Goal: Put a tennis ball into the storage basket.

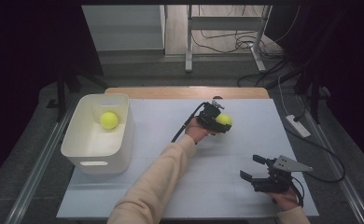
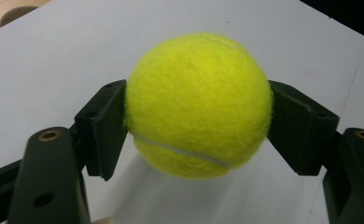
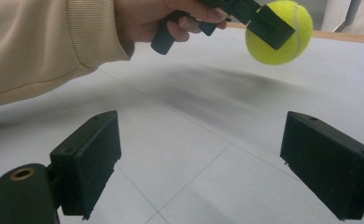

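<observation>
My left tool (image 1: 219, 122) is clamped on a yellow tennis ball (image 1: 224, 120), one black pad pressed into each side of it. In the left gripper view the ball (image 2: 199, 105) sits squarely between the pads with its white seam curving along the lower half, and a soft shadow under it on the white counter (image 2: 54, 60) tells me it hangs clear of the surface. From the right gripper view I see the same ball (image 3: 279, 32) held up above the counter, with my hand (image 3: 157, 18) and cream sleeve (image 3: 40, 42) behind it.

My right tool (image 1: 258, 168) rests low at the near right of the counter, well apart from the left one, its jaws spread wide with nothing between them. Bare white counter lies ahead of it.

Far off to the left of my left tool stands a white bin (image 1: 98, 156) with a slot handle in its near wall, and a second tennis ball (image 1: 109, 120) lies inside it toward the back. The stretch of counter between the held ball and the bin is bare, and my own left forearm crosses the counter below that stretch. Beyond the left tool the wooden edge of the counter (image 1: 185, 92) shows, then a floor with loose cables (image 1: 236, 44) and metal desk legs (image 1: 188, 42).
</observation>
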A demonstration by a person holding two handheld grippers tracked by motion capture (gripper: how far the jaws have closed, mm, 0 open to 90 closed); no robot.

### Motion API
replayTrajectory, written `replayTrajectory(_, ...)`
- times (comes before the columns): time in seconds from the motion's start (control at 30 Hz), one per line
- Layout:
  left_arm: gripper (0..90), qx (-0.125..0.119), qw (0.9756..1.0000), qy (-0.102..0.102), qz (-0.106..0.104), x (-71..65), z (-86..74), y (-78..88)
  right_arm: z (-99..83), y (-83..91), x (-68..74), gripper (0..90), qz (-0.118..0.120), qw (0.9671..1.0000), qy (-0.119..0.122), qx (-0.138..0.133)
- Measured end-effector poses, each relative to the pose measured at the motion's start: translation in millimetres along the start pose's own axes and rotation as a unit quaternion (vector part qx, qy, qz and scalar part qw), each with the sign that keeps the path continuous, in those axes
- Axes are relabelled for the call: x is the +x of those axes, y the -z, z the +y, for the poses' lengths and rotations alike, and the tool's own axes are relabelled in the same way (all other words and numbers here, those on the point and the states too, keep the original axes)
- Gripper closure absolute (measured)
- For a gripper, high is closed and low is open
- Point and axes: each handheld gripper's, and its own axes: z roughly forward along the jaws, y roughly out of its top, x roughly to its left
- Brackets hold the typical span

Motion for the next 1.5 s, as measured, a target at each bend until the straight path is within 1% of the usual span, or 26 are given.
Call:
replayTrajectory(0.13, 27.2, -0.003, 1.0, 0.0, 0.0, -1.0, -2.6, 5.0, -0.1, -0.1, 0.1, 12.1, -0.001, 1.0, 0.0, 0.001)
replayTrajectory(0.17, 27.2, -0.004, 1.0, 0.002, 0.001, -1.6, -4.4, 9.0, -0.1, 0.0, 0.2, 12.1, -0.001, 1.0, 0.001, 0.001)
replayTrajectory(0.23, 27.2, -0.006, 1.0, 0.004, -0.001, -2.5, -5.9, 11.8, -0.1, 0.0, 0.2, 12.1, -0.002, 1.0, 0.002, 0.0)
replayTrajectory(0.37, 27.1, -0.01, 1.0, 0.001, -0.001, -4.7, -10.9, 20.1, -0.5, 1.3, 1.5, 12.1, -0.004, 1.0, 0.002, 0.002)
replayTrajectory(0.4, 27.2, -0.01, 0.9999, 0.0, 0.001, -4.9, -12.6, 23.3, -0.7, 1.5, 2.3, 12.1, -0.005, 1.0, 0.002, 0.002)
replayTrajectory(0.43, 27.1, -0.015, 0.9999, 0.003, 0.002, -4.5, -15.1, 28.0, -0.7, 1.6, 2.6, 12.1, -0.005, 1.0, 0.004, 0.003)
replayTrajectory(0.5, 27.1, -0.016, 0.9998, 0.005, 0.002, -4.3, -16.2, 30.1, -0.3, 1.5, 3.0, 12.1, -0.007, 0.9999, 0.007, 0.003)
replayTrajectory(0.57, 27.1, -0.019, 0.9998, 0.007, 0.009, -4.6, -20.7, 38.5, 0.2, 2.5, 2.3, 12.1, -0.008, 1.0, 0.003, 0.001)
replayTrajectory(0.67, 27.1, -0.021, 0.9997, 0.006, 0.011, -4.9, -24.3, 45.7, 0.4, 3.9, 1.9, 12.2, -0.01, 1.0, 0.002, -0.001)
replayTrajectory(0.7, 27.1, -0.021, 0.9997, 0.006, 0.011, -4.9, -24.3, 45.7, 0.4, 3.9, 1.9, 12.2, -0.01, 1.0, 0.002, -0.001)
replayTrajectory(0.73, 27.1, -0.024, 0.9996, 0.006, 0.012, -5.1, -26.1, 49.7, 0.4, 4.2, 2.4, 12.2, -0.01, 0.9999, 0.002, -0.001)
replayTrajectory(0.93, 27.1, -0.029, 0.9995, 0.003, 0.013, -7.2, -28.3, 57.2, 0.5, 3.5, 2.4, 12.2, -0.009, 1.0, 0.001, 0.001)
replayTrajectory(0.97, 27.1, -0.027, 0.9995, -0.001, 0.013, -7.6, -28.3, 58.6, 0.4, 3.4, 2.2, 12.2, -0.01, 1.0, 0.002, 0.001)
replayTrajectory(1.03, 27.1, -0.03, 0.9995, 0.0, 0.013, -9.5, -28.3, 59.6, 0.4, 3.2, 2.1, 12.2, -0.009, 1.0, 0.003, 0.001)
replayTrajectory(1.07, 27.1, -0.03, 0.9995, -0.006, 0.012, -11.7, -28.0, 62.4, 0.3, 2.8, 1.6, 12.2, -0.009, 0.9999, 0.003, 0.002)
replayTrajectory(1.13, 27.1, -0.032, 0.9994, -0.009, 0.012, -13.5, -27.6, 64.9, 0.2, 2.4, 1.6, 12.2, -0.01, 0.9999, 0.003, 0.001)
replayTrajectory(1.33, 27.1, -0.038, 0.9992, -0.008, 0.014, -14.9, -27.4, 71.5, 0.3, 2.6, 2.0, 12.2, -0.009, 0.9999, 0.004, 0.002)
replayTrajectory(1.5, 27.1, -0.039, 0.9991, -0.012, 0.014, -16.4, -29.5, 77.4, 0.3, 3.0, 2.1, 12.2, -0.011, 0.9999, 0.003, 0.001)
